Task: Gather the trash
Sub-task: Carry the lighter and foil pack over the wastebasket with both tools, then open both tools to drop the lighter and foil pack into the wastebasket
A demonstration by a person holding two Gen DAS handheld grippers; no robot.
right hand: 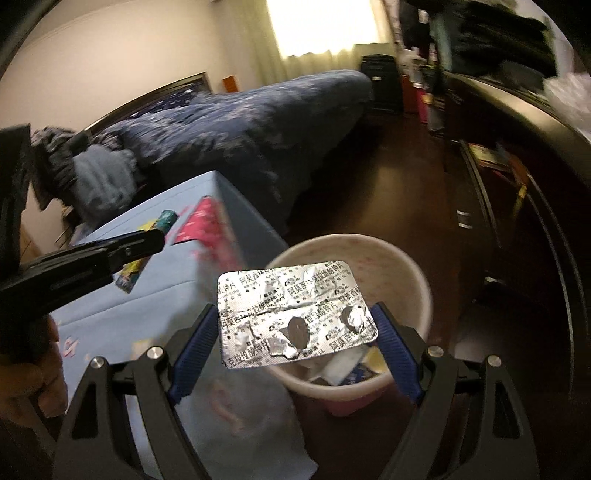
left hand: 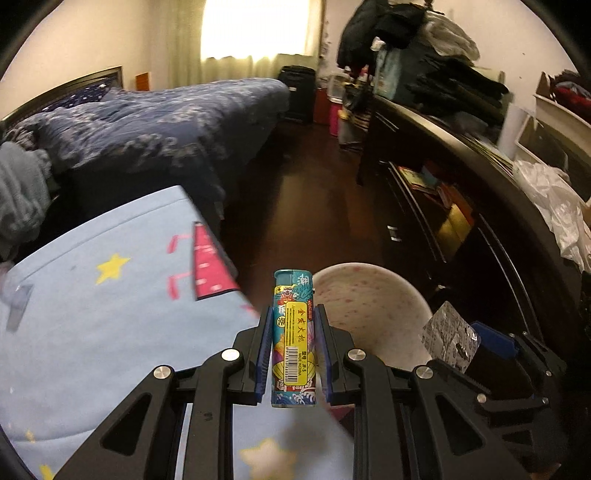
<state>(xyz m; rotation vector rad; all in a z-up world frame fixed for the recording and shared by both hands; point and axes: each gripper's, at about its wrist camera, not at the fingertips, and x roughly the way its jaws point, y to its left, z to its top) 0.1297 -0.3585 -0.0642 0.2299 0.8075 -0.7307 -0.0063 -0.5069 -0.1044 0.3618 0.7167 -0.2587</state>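
Left tool (left hand: 293, 332) clamped narrow on a lighter (left hand: 293, 339), blue pads (left hand: 263, 354) pressed on both long sides, lighter upright along the fingers with its cap end forward and barcode label facing the camera. Under it, light blue cloth-covered surface (left hand: 110, 325) with yellow stars and a pink patch. Just right of the lighter and lower down, the white trash bin (left hand: 373, 306), pink speckles on its inner wall.

Right tool (right hand: 297, 317) spread fairly wide, holding a used foil blister pack (right hand: 295, 314) across its width; pads (right hand: 195, 339) touch the pack's left and right edges. Pack lies flat, printed foil side up, several pockets torn open. It hangs over the near rim of the bin (right hand: 417, 284); crumpled paper and wrappers lie at the bottom. From the left wrist view the same pack (left hand: 448, 338) shows at right, beside the bin rim.

In the right wrist view the left tool (right hand: 147, 240) enters from the left above the blue surface (right hand: 155, 295), lighter tip (right hand: 167, 218) poking past it. Clear plastic bag (right hand: 251, 417) lies on the surface near the bin.

Farther: dark wood floor (left hand: 295, 192), bed with navy patterned duvet (left hand: 155, 129) at left, dark cabinet (left hand: 461, 177) at right with clothes piled on top, bright curtained window (left hand: 258, 29) at the back.
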